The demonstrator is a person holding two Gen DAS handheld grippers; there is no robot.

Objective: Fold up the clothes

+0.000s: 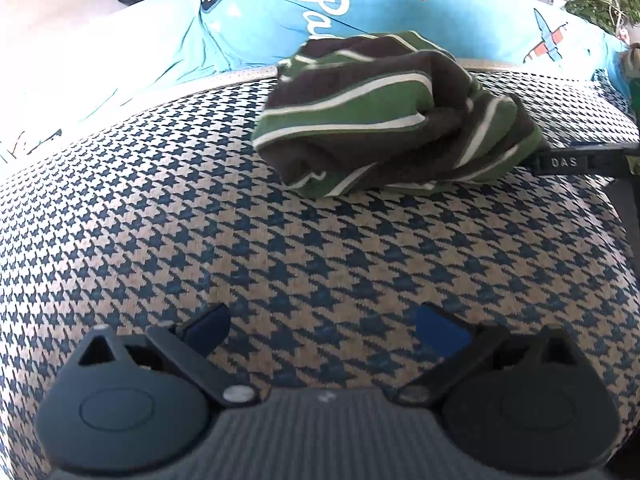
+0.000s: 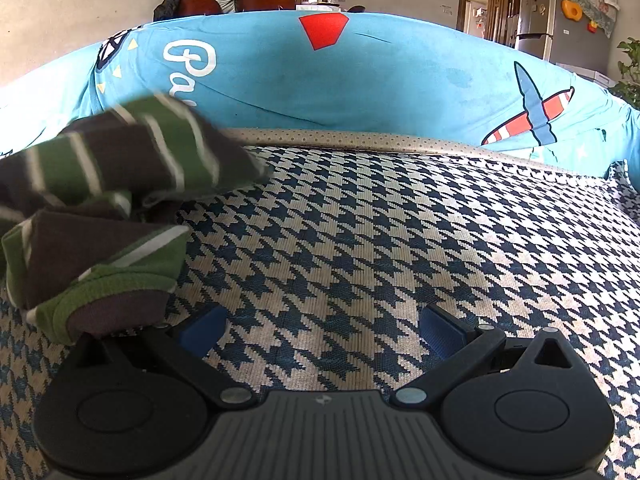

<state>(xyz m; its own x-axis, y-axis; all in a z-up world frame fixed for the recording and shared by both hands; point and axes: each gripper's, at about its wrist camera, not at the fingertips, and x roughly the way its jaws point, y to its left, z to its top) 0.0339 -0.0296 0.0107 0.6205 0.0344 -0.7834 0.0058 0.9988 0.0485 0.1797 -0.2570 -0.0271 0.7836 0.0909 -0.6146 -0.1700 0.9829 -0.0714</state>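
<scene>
Folding not yet begun: 1 striped garment [image 1: 396, 116] lies bunched on the houndstooth sofa cover [image 1: 240, 240], ahead of the left gripper [image 1: 324, 324] and just left of the right gripper [image 2: 320, 328], both with fingers apart, holding nothing.

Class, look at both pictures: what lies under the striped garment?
The striped garment sits bunched on the houndstooth cover, which shows all around it. Anything beneath its folds is hidden.
</scene>
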